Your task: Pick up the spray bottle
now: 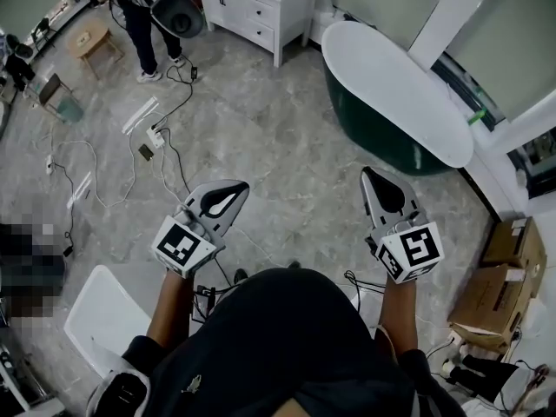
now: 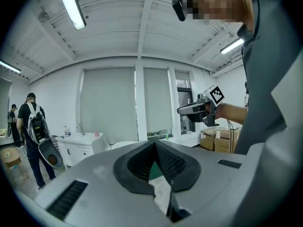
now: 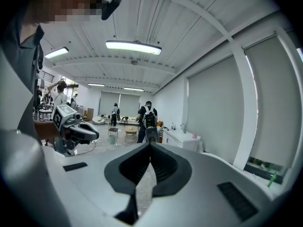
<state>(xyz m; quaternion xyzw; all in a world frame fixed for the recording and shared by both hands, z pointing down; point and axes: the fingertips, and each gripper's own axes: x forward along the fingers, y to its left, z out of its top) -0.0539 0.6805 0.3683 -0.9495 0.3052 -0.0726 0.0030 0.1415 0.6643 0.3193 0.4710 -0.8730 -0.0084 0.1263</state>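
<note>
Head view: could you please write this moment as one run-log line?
left gripper: jaws shut, empty | right gripper: jaws shut, empty | both over floor, bathtub ahead

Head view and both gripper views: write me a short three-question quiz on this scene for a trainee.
1. True or false: the left gripper is holding a bottle.
2. Multiple choice: in the head view, what stands on the floor ahead of the right gripper? A) a dark green bathtub B) a sofa C) a fridge
3. Fill in: at the person's right, near the wall, the floor holds brown ___.

Key
1. False. Its jaws are together with nothing between them, and so are the right gripper's.
2. A.
3. Cardboard boxes.
</note>
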